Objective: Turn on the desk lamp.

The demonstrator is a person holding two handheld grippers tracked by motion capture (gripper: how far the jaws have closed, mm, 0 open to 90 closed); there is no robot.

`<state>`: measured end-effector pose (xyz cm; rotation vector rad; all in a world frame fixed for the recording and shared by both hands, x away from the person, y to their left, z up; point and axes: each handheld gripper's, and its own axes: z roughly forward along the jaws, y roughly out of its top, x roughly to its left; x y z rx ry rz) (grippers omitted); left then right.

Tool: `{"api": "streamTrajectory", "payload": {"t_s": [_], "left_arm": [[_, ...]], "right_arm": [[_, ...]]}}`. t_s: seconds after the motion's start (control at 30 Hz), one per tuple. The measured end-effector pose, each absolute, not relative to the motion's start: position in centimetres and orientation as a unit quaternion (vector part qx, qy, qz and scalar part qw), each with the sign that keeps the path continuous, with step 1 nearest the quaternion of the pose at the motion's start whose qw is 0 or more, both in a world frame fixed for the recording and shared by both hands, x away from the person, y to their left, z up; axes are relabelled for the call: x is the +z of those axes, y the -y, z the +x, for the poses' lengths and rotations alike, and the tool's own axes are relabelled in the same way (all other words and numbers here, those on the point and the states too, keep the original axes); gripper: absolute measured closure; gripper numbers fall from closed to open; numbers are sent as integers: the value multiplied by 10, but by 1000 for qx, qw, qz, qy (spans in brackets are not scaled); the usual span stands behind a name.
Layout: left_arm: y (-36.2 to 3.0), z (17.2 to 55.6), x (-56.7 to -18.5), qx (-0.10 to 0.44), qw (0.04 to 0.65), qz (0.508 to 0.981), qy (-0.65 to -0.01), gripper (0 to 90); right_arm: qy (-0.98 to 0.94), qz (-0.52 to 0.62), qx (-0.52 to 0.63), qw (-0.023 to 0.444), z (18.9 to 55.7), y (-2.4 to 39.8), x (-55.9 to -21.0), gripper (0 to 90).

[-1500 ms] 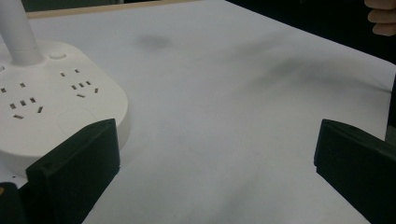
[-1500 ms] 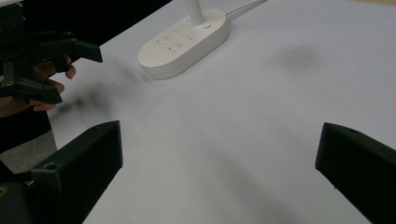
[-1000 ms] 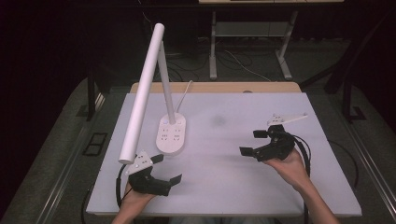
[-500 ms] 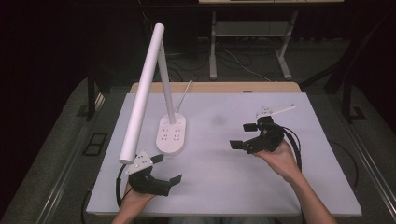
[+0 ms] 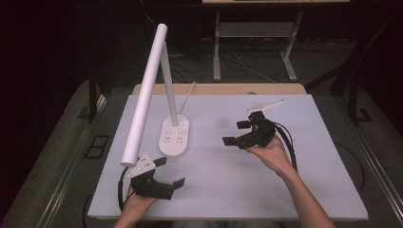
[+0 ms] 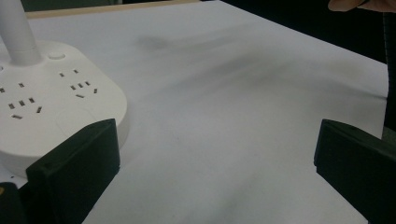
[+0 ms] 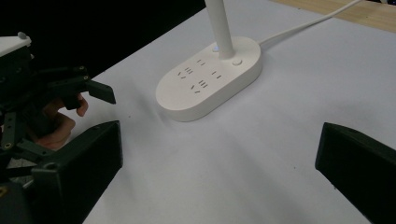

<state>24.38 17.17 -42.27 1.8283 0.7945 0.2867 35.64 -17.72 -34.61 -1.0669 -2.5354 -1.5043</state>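
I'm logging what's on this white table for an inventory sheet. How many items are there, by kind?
Desk lamp with socket base: 1
Hand-held tools: 2, the left tool and the right tool, both open and holding nothing
Lamp cable: 1
Total: 4

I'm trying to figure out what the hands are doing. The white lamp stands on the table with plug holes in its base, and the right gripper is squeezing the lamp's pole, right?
Not quite. The right gripper isn't squeezing anything: its jaws are wide open over the bare white table, apart from the lamp. The high view shows the gap, and the right gripper view shows the lamp's base well ahead of the open jaws. The rest is right.
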Motion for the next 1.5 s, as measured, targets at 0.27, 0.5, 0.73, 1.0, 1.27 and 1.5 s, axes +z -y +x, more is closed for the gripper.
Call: {"api": "streamTrajectory", "payload": {"t_s": [0.27, 0.5, 0.73, 1.0, 1.27, 1.5], "left_arm": [[-171, 244, -423, 120, 534, 768, -333, 0], [-172, 244, -423, 120, 534, 768, -333, 0], [-172, 244, -422, 120, 536, 767, -332, 0], [-172, 244, -422, 119, 536, 767, -331, 0], [-172, 243, -422, 120, 536, 767, -331, 0], [-172, 244, -422, 121, 535, 768, -330, 0]], "right_arm": [[809, -343, -477, 8, 367, 166, -346, 3], [810, -342, -477, 8, 378, 154, -347, 3], [811, -346, -472, 14, 386, 142, -346, 3], [810, -354, -468, 18, 395, 132, -348, 4], [812, -357, -461, 14, 409, 120, -351, 4], [814, -365, -451, 21, 419, 111, -356, 4]]}}
